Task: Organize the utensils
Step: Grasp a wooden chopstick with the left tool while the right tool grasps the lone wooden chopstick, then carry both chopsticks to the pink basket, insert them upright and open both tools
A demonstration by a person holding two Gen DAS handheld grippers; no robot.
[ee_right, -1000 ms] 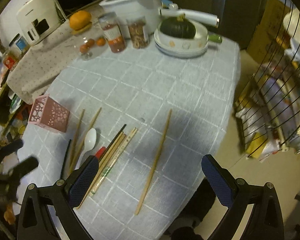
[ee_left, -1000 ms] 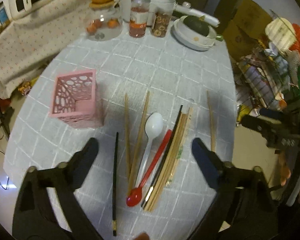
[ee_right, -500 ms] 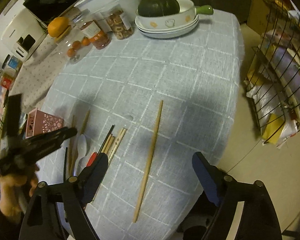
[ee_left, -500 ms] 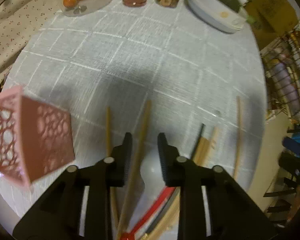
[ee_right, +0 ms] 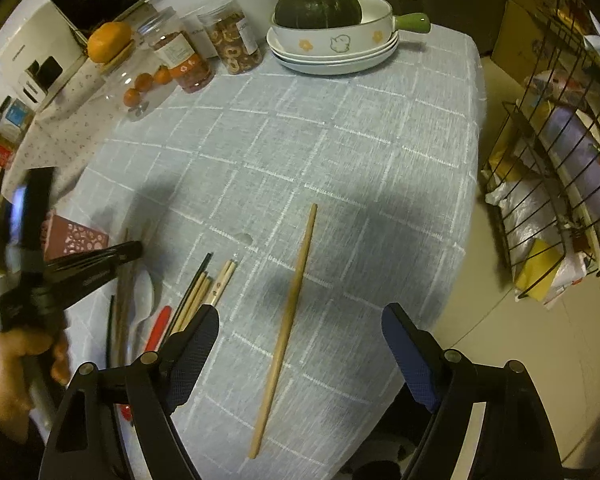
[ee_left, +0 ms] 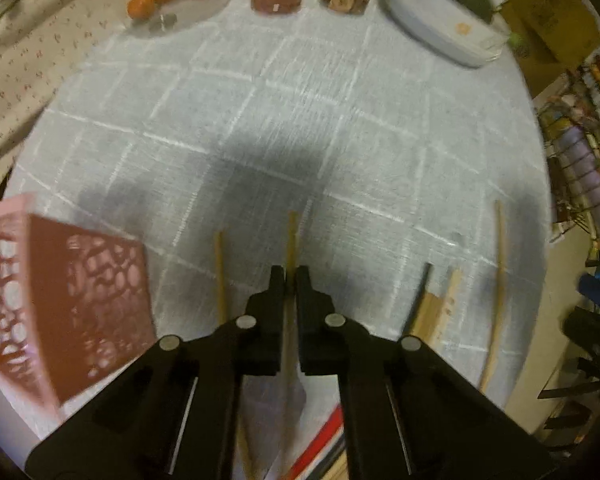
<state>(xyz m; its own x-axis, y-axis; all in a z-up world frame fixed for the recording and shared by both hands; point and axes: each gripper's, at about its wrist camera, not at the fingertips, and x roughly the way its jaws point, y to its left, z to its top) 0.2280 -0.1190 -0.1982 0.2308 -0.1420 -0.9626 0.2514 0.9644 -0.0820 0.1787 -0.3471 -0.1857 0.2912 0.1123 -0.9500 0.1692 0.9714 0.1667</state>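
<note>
My left gripper [ee_left: 288,280] is shut on a wooden chopstick [ee_left: 292,236] that lies on the grey checked tablecloth [ee_left: 300,120]. A second wooden chopstick [ee_left: 219,276] lies just left of it. The pink perforated holder [ee_left: 56,300] stands close at the left. More chopsticks [ee_left: 436,312] and a red utensil [ee_left: 320,440] lie to the right. In the right wrist view, my right gripper [ee_right: 300,340] is open and empty above a lone wooden chopstick [ee_right: 288,320]. The left gripper [ee_right: 100,260] shows there over the utensil bundle [ee_right: 196,292], beside the pink holder [ee_right: 76,240].
At the table's far side stand jars [ee_right: 188,56], a glass dish with small oranges [ee_right: 144,84], and stacked dishes holding a dark green squash [ee_right: 332,32]. A wire rack [ee_right: 560,184] stands off the table's right edge. A white spoon [ee_right: 144,292] lies under the left gripper.
My left gripper has dropped toward the table, moved forward and closed from wide open onto a wooden chopstick. My right gripper has stayed open and shifted slightly over the lone chopstick.
</note>
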